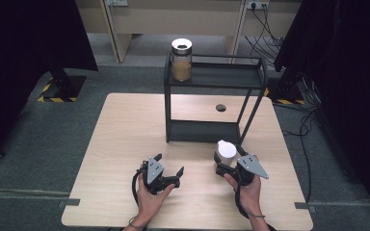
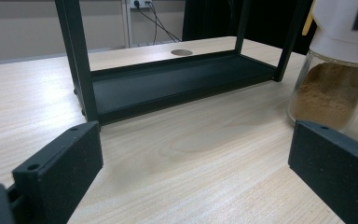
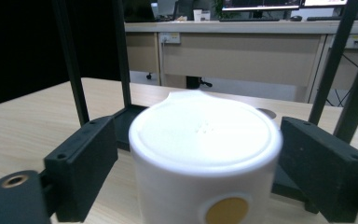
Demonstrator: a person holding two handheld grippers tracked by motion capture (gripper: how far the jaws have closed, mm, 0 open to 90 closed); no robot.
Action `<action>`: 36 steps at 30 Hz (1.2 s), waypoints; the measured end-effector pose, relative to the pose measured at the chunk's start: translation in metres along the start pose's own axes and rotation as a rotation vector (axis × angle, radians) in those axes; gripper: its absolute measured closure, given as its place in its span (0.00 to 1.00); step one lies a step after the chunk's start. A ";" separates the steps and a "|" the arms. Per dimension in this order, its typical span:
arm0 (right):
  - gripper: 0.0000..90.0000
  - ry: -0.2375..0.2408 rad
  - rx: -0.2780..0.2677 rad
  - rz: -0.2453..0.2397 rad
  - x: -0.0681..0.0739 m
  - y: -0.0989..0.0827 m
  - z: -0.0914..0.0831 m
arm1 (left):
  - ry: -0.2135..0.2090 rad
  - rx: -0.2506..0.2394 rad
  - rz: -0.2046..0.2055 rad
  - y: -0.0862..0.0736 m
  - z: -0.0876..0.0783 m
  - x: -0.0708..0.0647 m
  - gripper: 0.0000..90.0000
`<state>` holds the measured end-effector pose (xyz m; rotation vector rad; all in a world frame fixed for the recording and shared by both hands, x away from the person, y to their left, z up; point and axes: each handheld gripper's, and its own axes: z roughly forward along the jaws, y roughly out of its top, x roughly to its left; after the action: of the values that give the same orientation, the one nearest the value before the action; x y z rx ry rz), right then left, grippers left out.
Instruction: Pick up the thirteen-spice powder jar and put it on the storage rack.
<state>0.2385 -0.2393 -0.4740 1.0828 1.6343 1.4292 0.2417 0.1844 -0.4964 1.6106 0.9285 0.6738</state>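
At the near edge of the wooden table (image 1: 115, 144), two hand-held grippers are seen in the high view. The left gripper (image 1: 169, 164) is held in the person's left hand (image 1: 149, 195), low over the near middle of the table; its jaws are spread wide apart with nothing between them, and in the left gripper view bare tabletop is seen in the gap.

To the right, the right gripper (image 1: 227, 163) is held in the right hand (image 1: 248, 190). A white-lidded jar (image 1: 225, 153) is framed by its jaws. In the right gripper view the jar's white lid (image 3: 205, 135) is seen between the two black jaws, which stand close on either side of it; the right jaw appears to be at the lid's edge, while whether the left jaw is pressed against it cannot be told. In the left gripper view the jar is shown at the right, partly filled with brown powder (image 2: 328, 95) and resting on the table.

Just beyond the jar, a black two-tier metal rack (image 1: 212, 131) is set on the far half of the table. A round grommet (image 1: 220, 108) is seen in the tabletop behind its lower shelf. On the left end of the upper shelf, a second jar (image 1: 181, 60) with brown contents is placed upright.
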 end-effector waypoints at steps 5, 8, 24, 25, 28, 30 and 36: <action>0.30 -0.008 -0.004 -0.005 0.002 -0.007 0.004 | -0.001 0.001 0.000 0.000 0.000 0.000 0.02; 0.34 -0.013 -0.013 -0.003 0.001 -0.009 0.002 | -0.001 0.001 0.002 0.000 0.000 0.000 0.02; 0.34 -0.035 -0.031 -0.006 0.010 -0.006 -0.003 | -0.001 0.002 0.003 0.000 0.000 0.000 0.03; 0.34 -0.036 -0.039 -0.009 0.011 -0.005 -0.005 | -0.001 0.002 0.003 0.000 0.000 0.000 0.03; 0.34 -0.038 -0.071 -0.008 0.014 0.000 -0.009 | -0.001 0.001 0.004 0.000 0.000 0.000 0.03; 0.34 -0.040 -0.095 -0.005 0.016 0.004 -0.011 | -0.001 0.001 0.005 0.000 0.000 0.000 0.03; 0.34 -0.038 -0.148 -0.006 0.019 0.017 -0.015 | -0.002 -0.001 0.006 0.000 0.000 0.000 0.03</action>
<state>0.2196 -0.2270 -0.4550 1.0135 1.4797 1.4914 0.2414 0.1842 -0.4966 1.6132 0.9227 0.6768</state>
